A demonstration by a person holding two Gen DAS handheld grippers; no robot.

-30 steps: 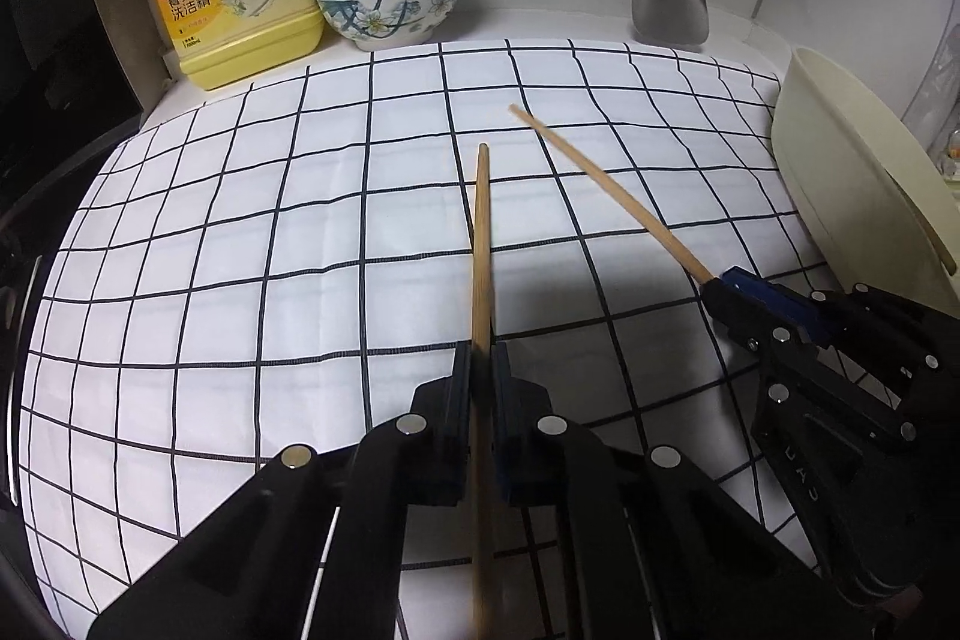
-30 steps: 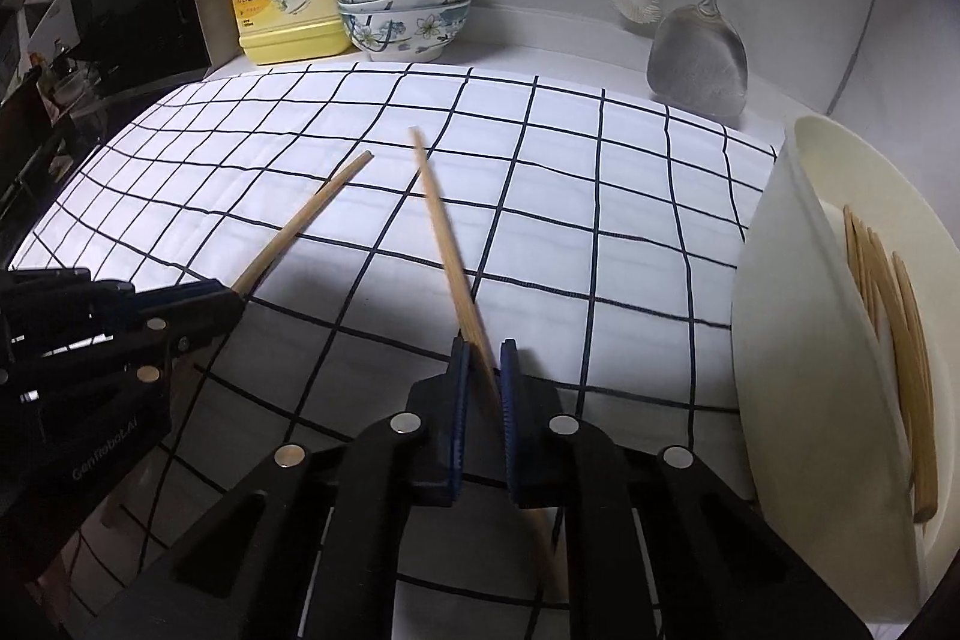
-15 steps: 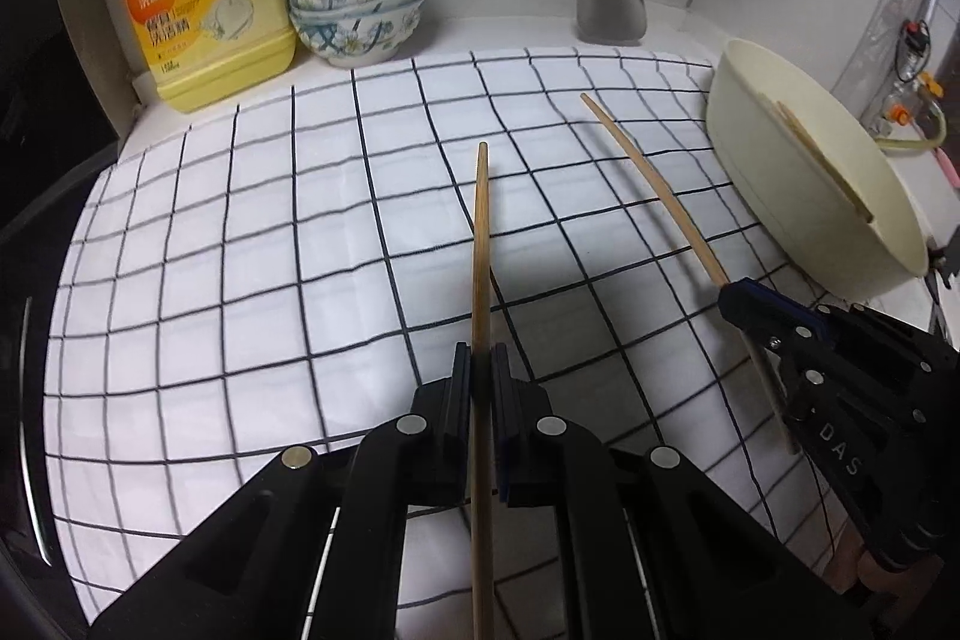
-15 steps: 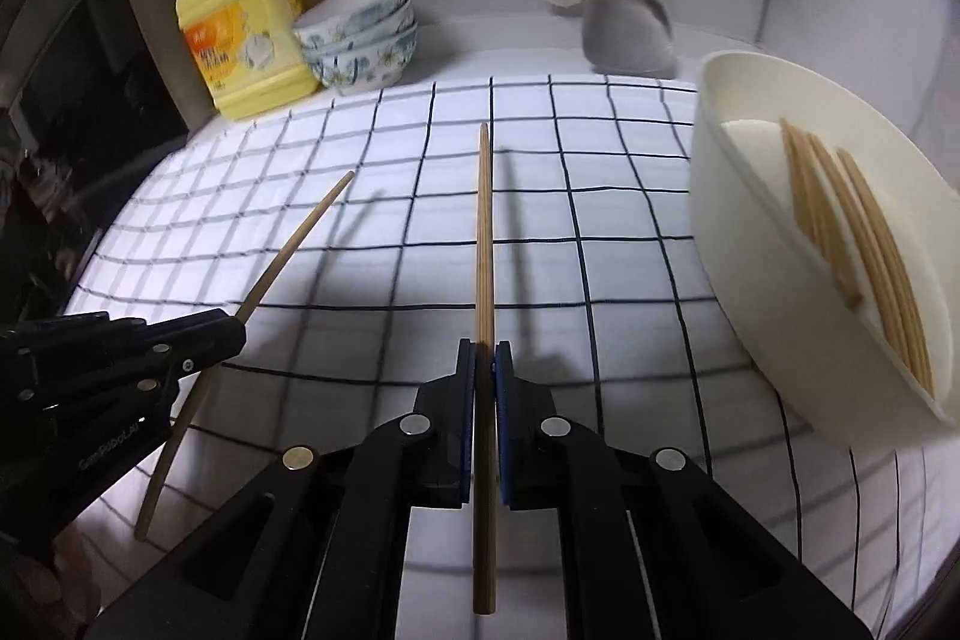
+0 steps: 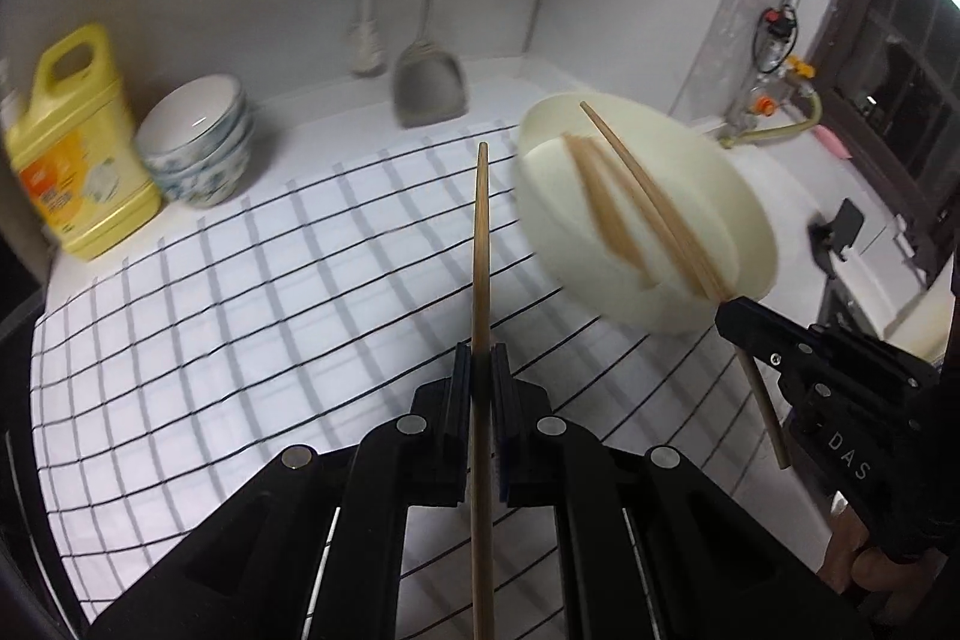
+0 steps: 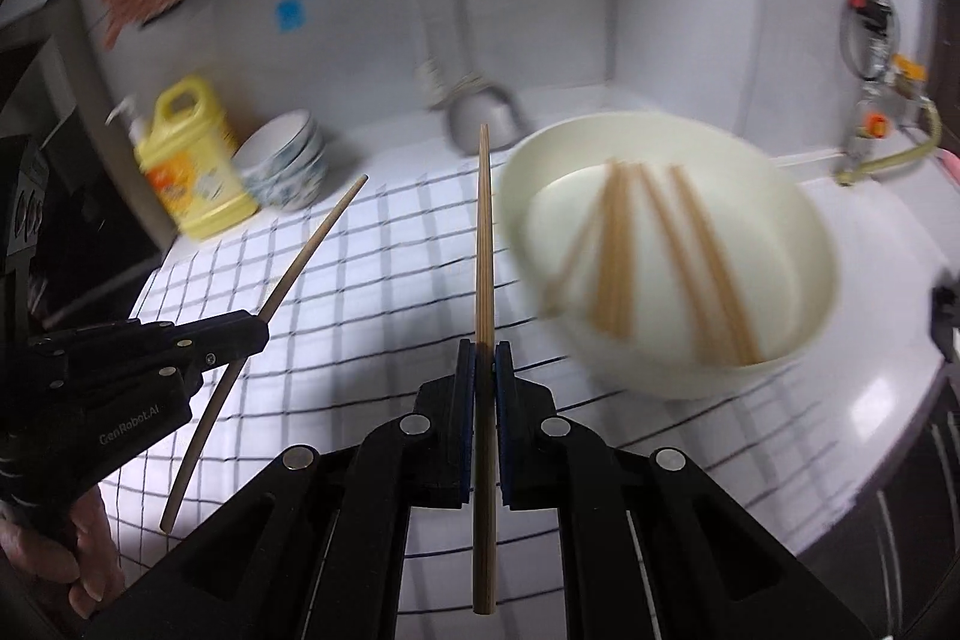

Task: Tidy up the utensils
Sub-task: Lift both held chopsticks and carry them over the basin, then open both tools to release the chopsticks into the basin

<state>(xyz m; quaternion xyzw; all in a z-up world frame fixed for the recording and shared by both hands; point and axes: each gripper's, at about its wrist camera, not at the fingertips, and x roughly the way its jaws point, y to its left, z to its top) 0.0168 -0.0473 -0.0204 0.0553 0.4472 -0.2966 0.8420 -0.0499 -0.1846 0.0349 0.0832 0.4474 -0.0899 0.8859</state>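
Note:
My left gripper (image 5: 480, 370) is shut on a wooden chopstick (image 5: 481, 244) held in the air above the checked cloth; it also shows in the right wrist view (image 6: 261, 334) with its chopstick (image 6: 312, 238). My right gripper (image 6: 485, 370) is shut on a second chopstick (image 6: 483, 232); in the left wrist view this gripper (image 5: 729, 313) holds its chopstick (image 5: 648, 196) over the cream tub (image 5: 750, 244). The tub (image 6: 822, 268) holds several chopsticks (image 6: 612, 268).
A yellow detergent bottle (image 5: 78, 148) and stacked bowls (image 5: 198, 142) stand at the back left. A metal spatula (image 5: 429, 82) hangs on the wall. The checked cloth (image 5: 240, 292) covers the counter. A tap and hose (image 5: 774, 100) are at the right.
Both grippers have risen and swung right toward the tub, each still holding its chopstick. The right chopstick now reaches over the tub.

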